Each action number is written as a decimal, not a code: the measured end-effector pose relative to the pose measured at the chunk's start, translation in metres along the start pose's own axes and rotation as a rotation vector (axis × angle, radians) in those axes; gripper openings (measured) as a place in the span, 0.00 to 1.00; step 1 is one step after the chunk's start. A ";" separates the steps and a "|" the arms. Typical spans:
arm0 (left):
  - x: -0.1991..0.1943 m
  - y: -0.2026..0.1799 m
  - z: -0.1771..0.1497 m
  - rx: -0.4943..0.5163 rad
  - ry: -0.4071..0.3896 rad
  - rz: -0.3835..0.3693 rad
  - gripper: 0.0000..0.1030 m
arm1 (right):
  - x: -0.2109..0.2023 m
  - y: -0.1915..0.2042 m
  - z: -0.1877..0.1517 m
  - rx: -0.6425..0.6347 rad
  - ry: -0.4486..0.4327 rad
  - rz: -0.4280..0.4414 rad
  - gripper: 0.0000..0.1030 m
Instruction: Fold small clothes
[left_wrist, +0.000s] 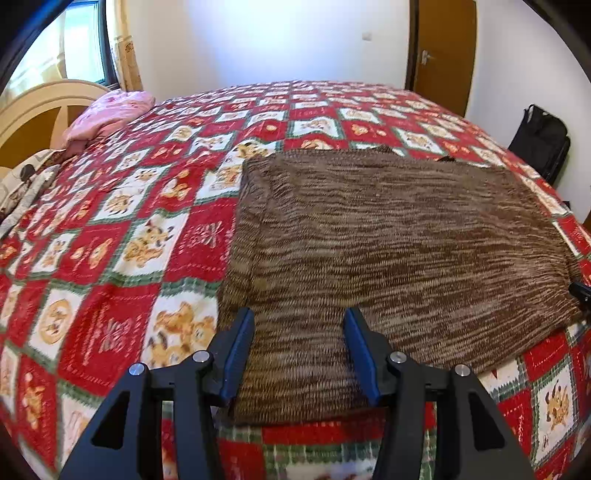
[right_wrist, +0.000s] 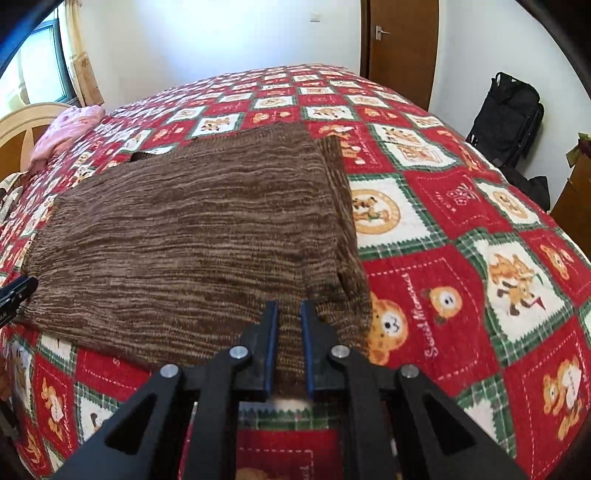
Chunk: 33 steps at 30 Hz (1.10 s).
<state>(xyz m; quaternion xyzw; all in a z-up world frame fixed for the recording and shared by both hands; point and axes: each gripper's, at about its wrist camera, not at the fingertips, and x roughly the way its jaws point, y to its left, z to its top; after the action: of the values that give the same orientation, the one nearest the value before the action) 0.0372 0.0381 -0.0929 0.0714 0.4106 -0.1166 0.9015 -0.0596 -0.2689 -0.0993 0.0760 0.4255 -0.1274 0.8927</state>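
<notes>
A brown knitted garment (left_wrist: 388, 240) (right_wrist: 184, 240) lies flat and folded into a rough rectangle on the red, white and green patchwork bedspread (left_wrist: 110, 240) (right_wrist: 461, 221). My left gripper (left_wrist: 299, 314) is open, its blue pads standing wide apart on either side of the garment's near left edge without pressing it. My right gripper (right_wrist: 289, 306) is at the near right corner, its pads closed narrowly with brown knit pinched between them. Each gripper's black tip shows at the other view's edge: the right one (left_wrist: 580, 291), the left one (right_wrist: 14, 291).
A pink cloth (left_wrist: 110, 114) (right_wrist: 70, 125) lies by the cream headboard (left_wrist: 37, 107) at the far left, with a patterned cloth (left_wrist: 26, 184) nearer. A black bag (left_wrist: 539, 140) (right_wrist: 506, 114) stands against the wall on the right, beside a brown door (left_wrist: 443, 48).
</notes>
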 end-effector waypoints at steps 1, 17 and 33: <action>-0.003 0.001 -0.001 -0.001 0.003 0.017 0.51 | -0.001 0.001 0.000 -0.004 -0.002 -0.008 0.13; -0.019 0.026 0.003 -0.104 -0.008 0.193 0.62 | -0.017 0.065 -0.008 -0.093 -0.080 0.024 0.35; -0.035 0.082 -0.049 -0.642 -0.065 -0.177 0.62 | -0.009 0.063 -0.015 -0.077 -0.049 0.073 0.47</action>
<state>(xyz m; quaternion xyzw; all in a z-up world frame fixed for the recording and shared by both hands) 0.0014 0.1332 -0.0960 -0.2560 0.4019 -0.0611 0.8771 -0.0577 -0.2034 -0.0999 0.0537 0.4049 -0.0803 0.9092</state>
